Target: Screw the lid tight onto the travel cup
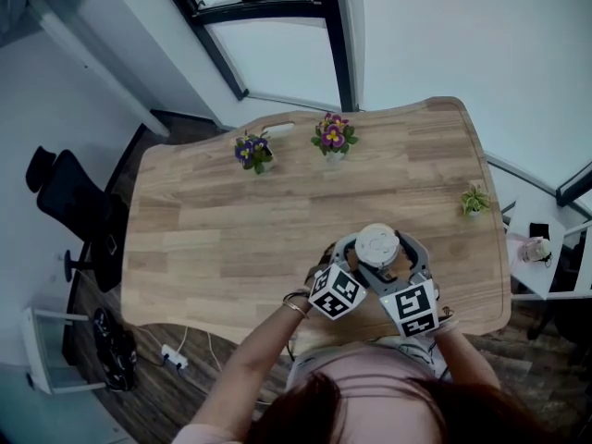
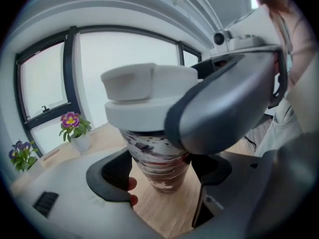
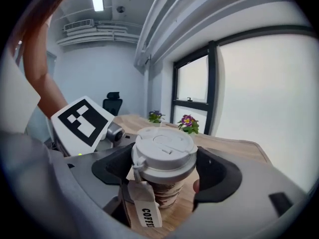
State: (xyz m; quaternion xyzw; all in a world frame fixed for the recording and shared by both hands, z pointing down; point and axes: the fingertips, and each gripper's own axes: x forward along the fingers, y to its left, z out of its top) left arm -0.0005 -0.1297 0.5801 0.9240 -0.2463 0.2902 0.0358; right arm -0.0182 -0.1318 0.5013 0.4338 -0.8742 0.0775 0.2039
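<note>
A travel cup [image 2: 160, 164] with a brown-and-white patterned body stands on the wooden table [image 1: 231, 239] near its front edge. Its white lid [image 3: 163, 154] sits on top, seen from above as the lid [image 1: 377, 244]. My left gripper [image 2: 160, 176] is shut on the cup's body, low down. My right gripper [image 3: 164, 169] is shut on the lid, one jaw on each side of its rim. In the left gripper view the right gripper's grey jaw wraps the lid and hides part of it. A paper tag [image 3: 145, 209] marked COFFEE hangs from the lid.
Two potted purple flowers [image 1: 253, 150] [image 1: 333, 136] stand at the table's far side, and a small green plant [image 1: 474, 200] at its right edge. A black office chair [image 1: 69, 197] is on the left. A white side table [image 1: 541, 248] is on the right.
</note>
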